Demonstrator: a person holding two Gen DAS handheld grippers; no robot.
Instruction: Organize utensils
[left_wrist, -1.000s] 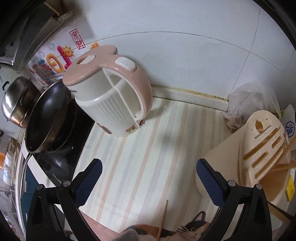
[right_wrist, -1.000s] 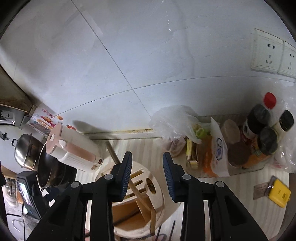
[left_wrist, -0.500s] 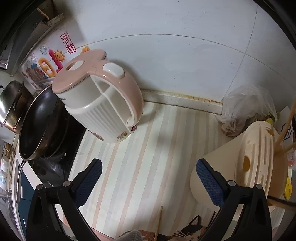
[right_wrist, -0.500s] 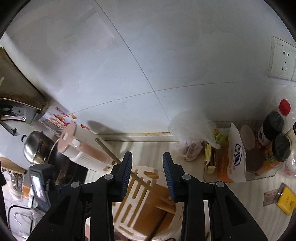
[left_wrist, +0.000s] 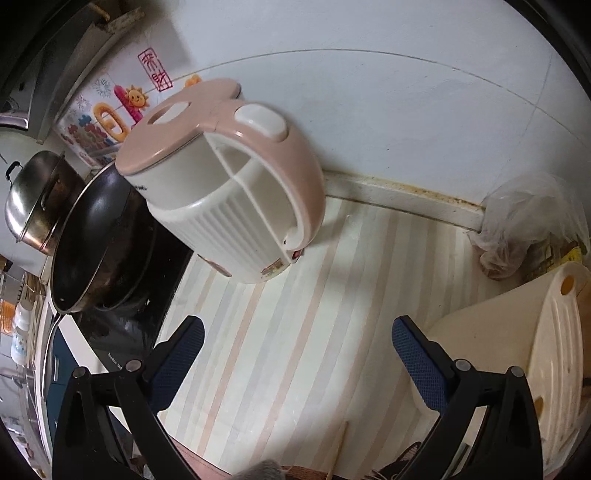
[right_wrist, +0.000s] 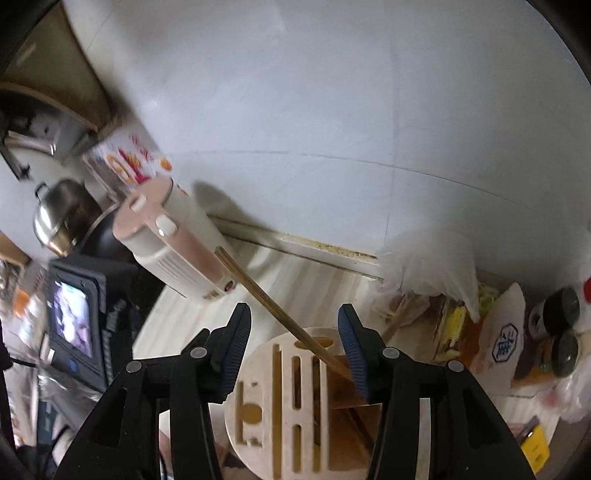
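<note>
The task's thing is a wooden chopstick (right_wrist: 275, 295), a thin, light, stiff and rather smooth stick that could roll or slip between rubber pads. It is best pinched across its upper half, well above the holder, so that the tip can be steered. It stands slanted, its lower end down in the oval hole of the cream utensil holder (right_wrist: 280, 402) and its upper end leaning toward the pink kettle (right_wrist: 173, 251). The holder rests on the striped bench (left_wrist: 295, 332), near a crumpled plastic bag (right_wrist: 432, 266).

The right hand-held gripper (right_wrist: 295, 347) has its jaws about half open. The chopstick passes between them, close to or brushing the right pad near its lower end, and nothing is clamped. The left hand-held gripper (left_wrist: 297, 356) hangs wide open and empty over the bench, with another stick (left_wrist: 338, 450) lying near the lower edge of its view.

A second ago the right jaws were narrow around the chopstick; they have just been opening, which reads as a release into the hole. The right view has also swung and rolled, so the holder now sits straight under the jaws and the wall sockets have gone from sight. The left view has shifted only slightly
</note>
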